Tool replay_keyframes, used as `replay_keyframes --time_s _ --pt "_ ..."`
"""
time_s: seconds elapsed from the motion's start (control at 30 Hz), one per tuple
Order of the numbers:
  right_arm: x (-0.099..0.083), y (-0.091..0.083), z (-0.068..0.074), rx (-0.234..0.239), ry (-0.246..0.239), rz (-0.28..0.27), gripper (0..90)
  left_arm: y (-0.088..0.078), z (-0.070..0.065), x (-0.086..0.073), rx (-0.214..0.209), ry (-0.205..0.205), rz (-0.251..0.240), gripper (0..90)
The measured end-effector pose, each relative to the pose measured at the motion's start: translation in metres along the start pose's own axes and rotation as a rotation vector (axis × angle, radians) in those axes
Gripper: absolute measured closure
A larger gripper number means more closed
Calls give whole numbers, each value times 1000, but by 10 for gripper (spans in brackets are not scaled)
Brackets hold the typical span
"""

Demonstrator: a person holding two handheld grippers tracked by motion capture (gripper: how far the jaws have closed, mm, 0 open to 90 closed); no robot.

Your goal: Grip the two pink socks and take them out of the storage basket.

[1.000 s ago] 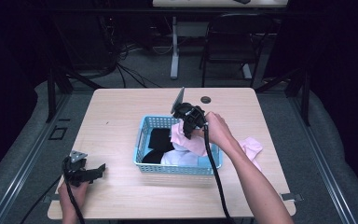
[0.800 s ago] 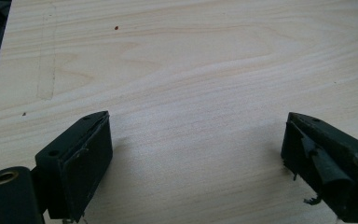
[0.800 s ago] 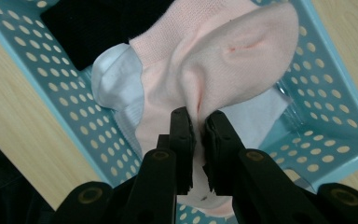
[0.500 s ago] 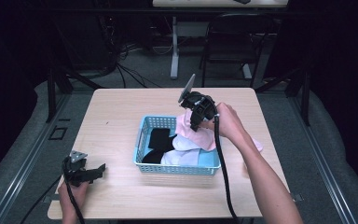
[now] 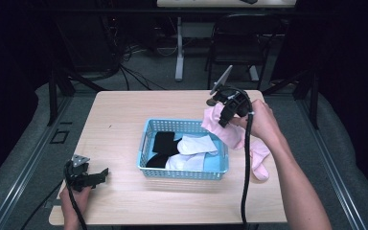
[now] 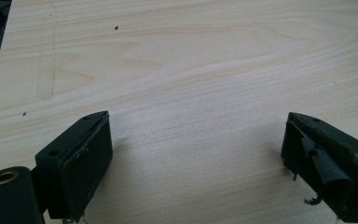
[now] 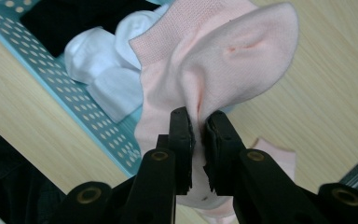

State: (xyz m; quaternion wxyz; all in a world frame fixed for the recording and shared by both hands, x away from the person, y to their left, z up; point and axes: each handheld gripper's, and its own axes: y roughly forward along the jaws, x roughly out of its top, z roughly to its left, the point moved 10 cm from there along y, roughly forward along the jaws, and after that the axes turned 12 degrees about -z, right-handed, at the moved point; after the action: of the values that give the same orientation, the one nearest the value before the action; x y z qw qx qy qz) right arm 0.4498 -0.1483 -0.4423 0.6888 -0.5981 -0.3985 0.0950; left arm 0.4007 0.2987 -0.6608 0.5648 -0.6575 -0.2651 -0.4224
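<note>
Hanging bunched and soft, the pale pink sock is pinched in the closed right claw.

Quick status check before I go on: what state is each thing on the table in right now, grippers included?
Right gripper: shut on the pink sock, raised beside the basket.
Pink sock: pinched, hanging.
Second pink sock: lying on the table, right of the basket.
Basket: upright, holding black socks and white socks.
Left gripper: open, empty.

White socks and black socks lie in the blue basket; another pink sock, perhaps folded, lies beside it.
</note>
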Motion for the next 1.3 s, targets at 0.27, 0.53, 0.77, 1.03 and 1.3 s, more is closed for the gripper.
replay_keyframes --time_s 0.27,0.53,0.77,1.03,1.3 --pt "-36 -9 -38 -50 93 10 811 0 0 0 0 0 0 87" --pt "-82 8 -78 -81 201 48 809 0 0 0 0 0 0 87" --pt "-116 44 -97 -69 288 88 805 0 0 0 0 1 0 87" --pt "-134 83 -95 -18 315 110 779 0 0 0 0 1 0 87" --pt "-134 81 -91 -43 285 68 346 0 0 0 0 1 0 87"
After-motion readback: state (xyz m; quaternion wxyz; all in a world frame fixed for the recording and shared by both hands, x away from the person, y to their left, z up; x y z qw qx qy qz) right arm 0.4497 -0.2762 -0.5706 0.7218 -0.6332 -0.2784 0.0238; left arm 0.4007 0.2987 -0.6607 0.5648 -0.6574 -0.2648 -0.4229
